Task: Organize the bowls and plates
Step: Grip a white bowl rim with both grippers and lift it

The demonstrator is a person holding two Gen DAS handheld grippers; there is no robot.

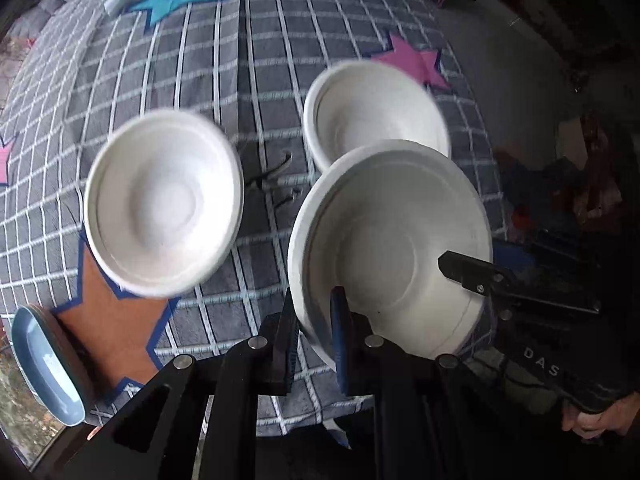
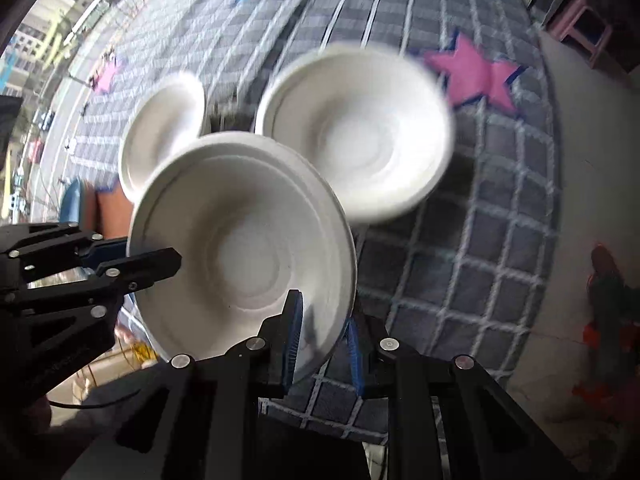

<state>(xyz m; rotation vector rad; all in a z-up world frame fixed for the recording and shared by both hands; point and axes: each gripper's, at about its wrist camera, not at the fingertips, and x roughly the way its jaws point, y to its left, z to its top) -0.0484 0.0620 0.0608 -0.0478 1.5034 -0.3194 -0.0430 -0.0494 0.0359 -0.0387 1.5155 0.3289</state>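
White bowl point(image 1: 390, 248) held tilted above the grid-patterned bedspread point(image 1: 224, 60) — left gripper point(image 1: 314, 340) and right gripper point(image 2: 322, 344) each pinch opposite sides of its rim between narrow fingers. Two more white bowls lie beyond: one at left point(image 1: 164, 204), one farther back point(image 1: 376, 116). Blue plate point(image 1: 44, 364) sits at the bedspread's left edge.

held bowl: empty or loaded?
Empty. The held bowl shows a bare white inside in both wrist views; left claw and right claw each pinch its rim.
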